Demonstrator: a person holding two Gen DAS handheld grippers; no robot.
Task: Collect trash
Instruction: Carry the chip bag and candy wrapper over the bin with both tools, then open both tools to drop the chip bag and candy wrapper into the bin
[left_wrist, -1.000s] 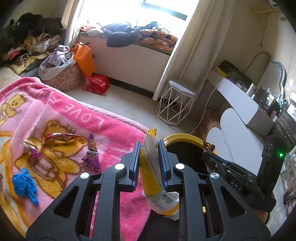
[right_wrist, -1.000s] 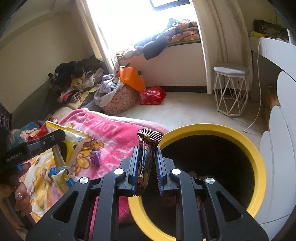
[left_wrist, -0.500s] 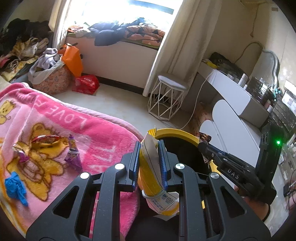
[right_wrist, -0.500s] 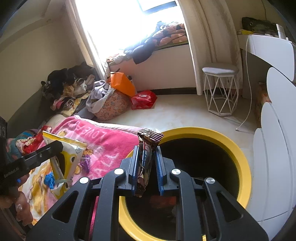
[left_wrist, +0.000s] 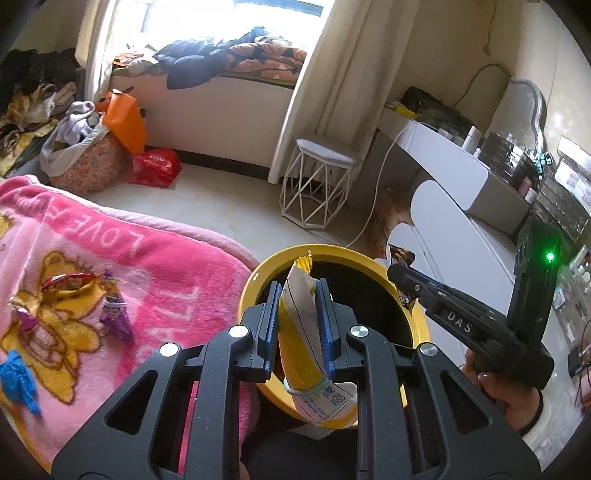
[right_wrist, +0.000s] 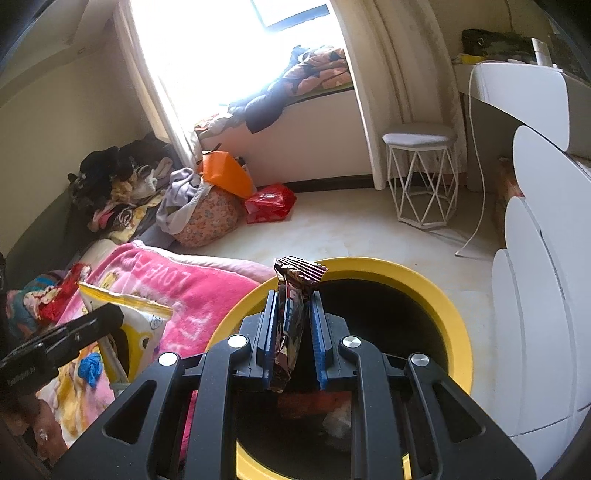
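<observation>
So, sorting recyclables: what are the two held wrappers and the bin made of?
Brown wrapper: glossy foil-like film, crimped end. Yellow bag: shiny plastic film, likely; it creases between the fingers. Bin: smooth yellow rim, probably plastic, with a dark inside.

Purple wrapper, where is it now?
Left wrist view, left side: the purple wrapper lies on the pink blanket, beside a red wrapper and left of the yellow bin.

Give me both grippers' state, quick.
Left gripper: shut on the yellow-and-white snack bag, at the yellow-rimmed bin.
Right gripper: shut on the dark brown snack wrapper, over the bin.
</observation>
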